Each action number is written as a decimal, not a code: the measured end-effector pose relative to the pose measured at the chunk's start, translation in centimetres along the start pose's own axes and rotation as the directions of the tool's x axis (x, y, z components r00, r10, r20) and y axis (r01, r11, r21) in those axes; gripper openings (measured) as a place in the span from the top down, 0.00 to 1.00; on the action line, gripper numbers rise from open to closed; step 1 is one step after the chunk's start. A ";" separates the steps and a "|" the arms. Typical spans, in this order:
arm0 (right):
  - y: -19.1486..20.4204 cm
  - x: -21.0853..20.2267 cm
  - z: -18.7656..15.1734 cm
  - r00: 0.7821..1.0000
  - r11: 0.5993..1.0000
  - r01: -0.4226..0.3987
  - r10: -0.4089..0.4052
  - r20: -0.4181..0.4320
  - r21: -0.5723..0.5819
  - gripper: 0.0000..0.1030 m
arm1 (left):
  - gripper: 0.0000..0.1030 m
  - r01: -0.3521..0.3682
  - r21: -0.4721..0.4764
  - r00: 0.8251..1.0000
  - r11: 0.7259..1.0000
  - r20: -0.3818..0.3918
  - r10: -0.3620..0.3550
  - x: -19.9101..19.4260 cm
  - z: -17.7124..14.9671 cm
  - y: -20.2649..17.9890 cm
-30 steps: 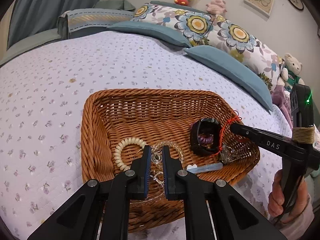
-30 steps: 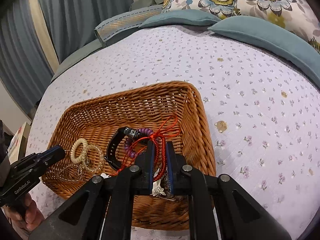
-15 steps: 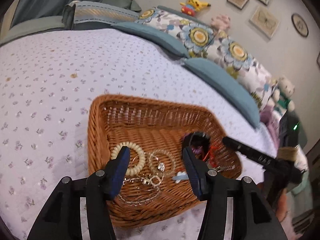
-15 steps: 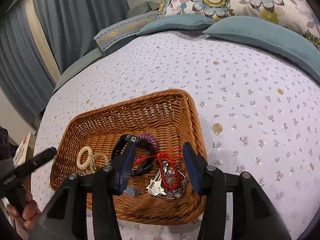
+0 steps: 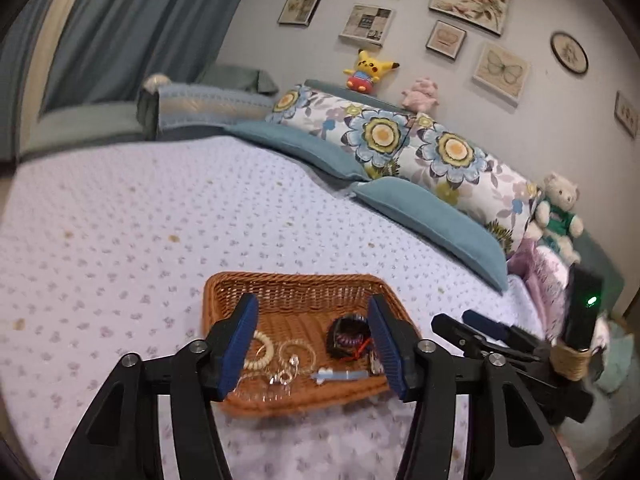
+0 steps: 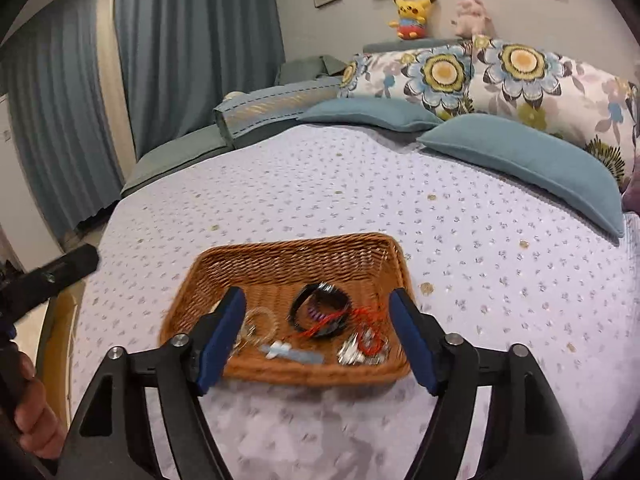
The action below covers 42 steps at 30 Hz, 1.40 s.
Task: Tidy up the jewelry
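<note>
Left wrist view: my left gripper (image 5: 312,342) and right gripper (image 6: 320,336) both have fingers spreading, nothing between them. The jewelry (image 6: 320,314) lies in the basket (image 6: 280,258), lower centre, on the bed (image 6: 360,184). Tangled chains could snag together when I grab.

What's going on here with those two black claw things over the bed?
A person is sorting jewelry into a wicker basket on the bed, with a claw in each hand. Both the left claw and the right claw are opening, with nothing between their jaws. A black band, a red cord, a cream bead bracelet and some clear pieces lie in the basket.
</note>
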State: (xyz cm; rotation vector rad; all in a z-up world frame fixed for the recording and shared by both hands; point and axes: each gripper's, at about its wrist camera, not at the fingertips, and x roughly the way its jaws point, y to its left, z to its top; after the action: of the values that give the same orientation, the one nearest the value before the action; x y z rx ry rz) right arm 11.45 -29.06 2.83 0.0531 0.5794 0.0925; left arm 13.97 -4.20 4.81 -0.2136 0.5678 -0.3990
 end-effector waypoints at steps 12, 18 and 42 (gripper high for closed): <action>3.4 -4.9 -4.9 0.990 0.984 0.121 -0.109 0.094 -0.127 0.11 | 0.26 -0.258 0.048 0.966 0.965 0.041 0.257 -6.2 -5.5 -3.4; 2.6 -3.2 -5.5 0.988 0.982 0.142 -0.134 0.071 -0.123 0.11 | 0.26 -0.293 -0.019 0.956 0.956 0.015 0.294 -5.2 -6.4 -1.2; 0.5 -2.5 -5.3 0.993 0.990 0.122 -0.121 0.012 -0.066 0.11 | 0.26 -0.365 0.077 0.931 0.928 0.025 0.365 -3.2 -8.1 -3.3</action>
State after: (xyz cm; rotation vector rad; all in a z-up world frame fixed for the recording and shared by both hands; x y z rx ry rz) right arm 6.43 -28.71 -0.20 -0.0462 0.5696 -0.0073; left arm 5.94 -6.48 0.66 -0.0292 0.5666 -0.0577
